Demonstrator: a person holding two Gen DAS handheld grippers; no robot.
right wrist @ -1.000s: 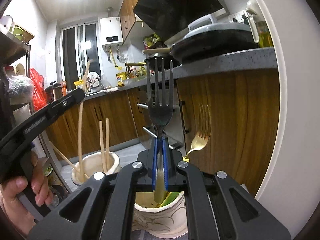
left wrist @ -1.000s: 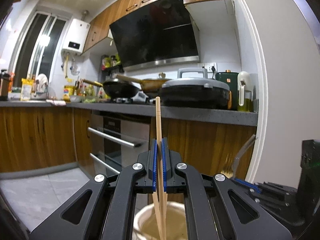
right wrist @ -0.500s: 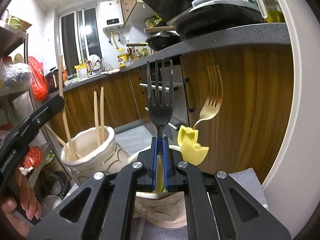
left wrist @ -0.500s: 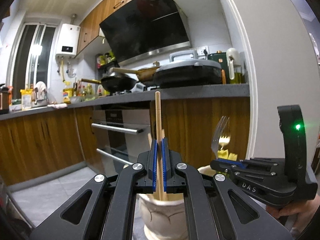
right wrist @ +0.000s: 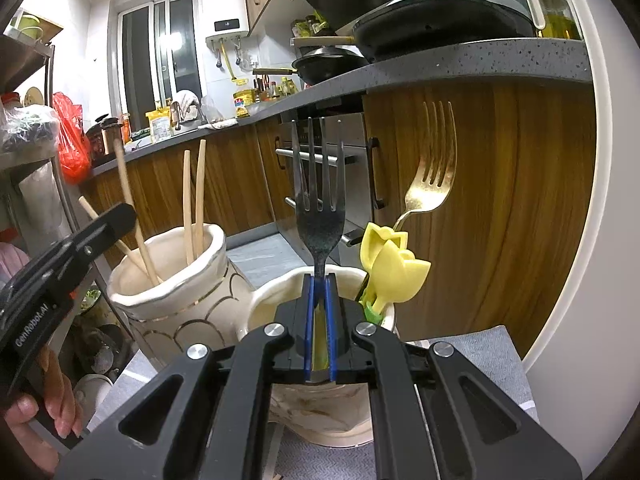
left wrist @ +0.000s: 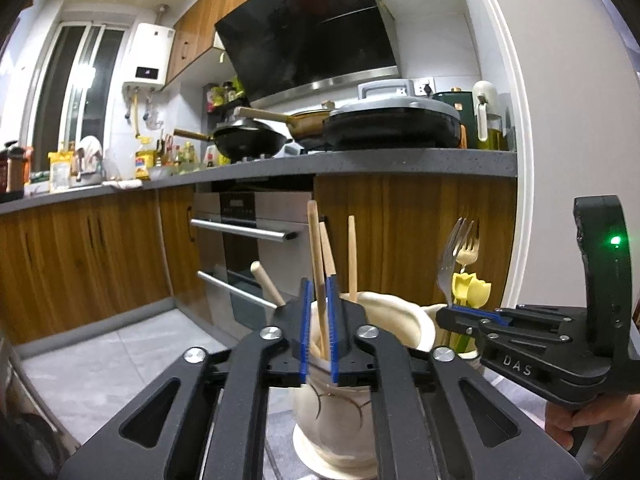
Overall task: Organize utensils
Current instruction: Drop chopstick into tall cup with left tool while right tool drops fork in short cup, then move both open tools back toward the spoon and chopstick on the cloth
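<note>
My left gripper (left wrist: 319, 320) has its jaws slightly apart around a wooden chopstick (left wrist: 315, 248) that stands in a cream vase (left wrist: 332, 420) with several other chopsticks. My right gripper (right wrist: 320, 320) is shut on the handle of a dark steel fork (right wrist: 319, 196), tines up, over a second cream vase (right wrist: 280, 292). That vase also holds a gold fork (right wrist: 430, 184) and yellow tulip-shaped utensils (right wrist: 390, 268). The chopstick vase (right wrist: 180, 292) stands to its left in the right wrist view. The right gripper shows in the left wrist view (left wrist: 452, 314).
Both vases stand on a grey cloth (right wrist: 480, 356). Behind are wooden cabinets, an oven (left wrist: 248, 240) and a grey counter (left wrist: 360, 160) with pans. A white wall (left wrist: 560, 120) is close on the right. A shelf with bags (right wrist: 36, 132) is on the left.
Both grippers have come lower. The chopstick has gone down into its vase and the left jaws have opened a little. The fork has sunk toward the second vase.
</note>
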